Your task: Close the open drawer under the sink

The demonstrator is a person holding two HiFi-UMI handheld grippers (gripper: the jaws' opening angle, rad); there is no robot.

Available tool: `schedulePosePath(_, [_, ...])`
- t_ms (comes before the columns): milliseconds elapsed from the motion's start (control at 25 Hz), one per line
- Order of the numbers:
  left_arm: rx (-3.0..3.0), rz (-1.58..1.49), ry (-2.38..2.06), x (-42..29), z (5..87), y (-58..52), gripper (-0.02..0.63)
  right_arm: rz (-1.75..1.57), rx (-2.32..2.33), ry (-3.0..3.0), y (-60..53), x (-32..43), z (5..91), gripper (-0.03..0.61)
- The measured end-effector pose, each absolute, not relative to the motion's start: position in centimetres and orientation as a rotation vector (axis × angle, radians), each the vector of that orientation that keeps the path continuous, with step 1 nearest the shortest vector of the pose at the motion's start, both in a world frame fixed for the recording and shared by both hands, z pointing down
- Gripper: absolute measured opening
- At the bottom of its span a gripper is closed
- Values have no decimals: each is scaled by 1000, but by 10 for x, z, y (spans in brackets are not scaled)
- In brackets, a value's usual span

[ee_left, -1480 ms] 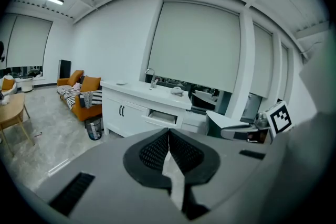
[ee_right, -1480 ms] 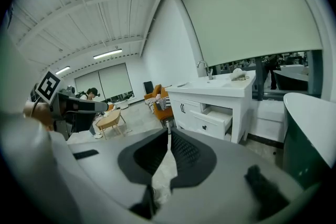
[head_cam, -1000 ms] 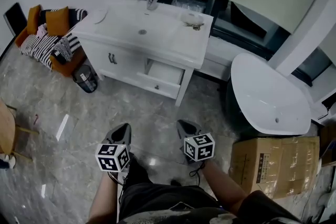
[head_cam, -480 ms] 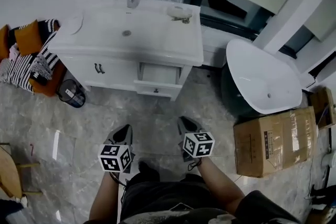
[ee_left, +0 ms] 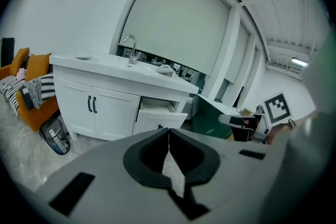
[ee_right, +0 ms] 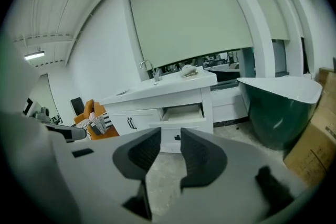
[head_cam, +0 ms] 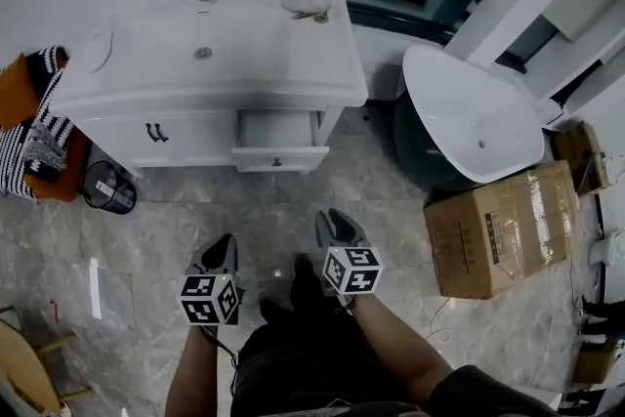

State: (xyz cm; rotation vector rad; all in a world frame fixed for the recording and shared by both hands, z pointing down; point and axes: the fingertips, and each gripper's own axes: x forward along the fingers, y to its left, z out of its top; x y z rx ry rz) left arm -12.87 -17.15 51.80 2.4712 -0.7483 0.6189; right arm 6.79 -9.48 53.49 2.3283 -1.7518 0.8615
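Note:
A white vanity (head_cam: 117,127) with a sink stands ahead. Its right-hand drawer (head_cam: 281,157) is pulled out and shows in the left gripper view (ee_left: 157,116) and the right gripper view (ee_right: 182,115). Both grippers hang over the marble floor, well short of the drawer. My left gripper (head_cam: 223,247) is shut and holds nothing (ee_left: 168,131). The jaws of my right gripper (head_cam: 335,224) are opening, with a narrow gap and nothing between them (ee_right: 170,136).
A white-and-green bathtub (head_cam: 474,117) stands right of the vanity, with a cardboard box (head_cam: 503,229) in front of it. A small bin (head_cam: 105,188) and an orange sofa with striped cushions (head_cam: 34,137) are at the left. A wooden chair (head_cam: 24,366) is at lower left.
The view has swung so the vanity now faces me squarely instead of at an angle. Both grippers sit lower in the head view and slightly closer together.

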Motion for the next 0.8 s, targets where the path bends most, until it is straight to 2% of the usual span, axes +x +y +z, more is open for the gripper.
schedulePosePath(40, [2470,627,-747,-128,522,-174,15,868,2335,-1748,-99,67,540,122])
schedulePosePath(80, [2470,634,-747,-127,526,-177,14,875,2335,-1745,-103,67,546,135])
schedulePosePath(800, [2380,627,-871,-102,636,-257,15,908,2312,-1637,-214,80,699,141])
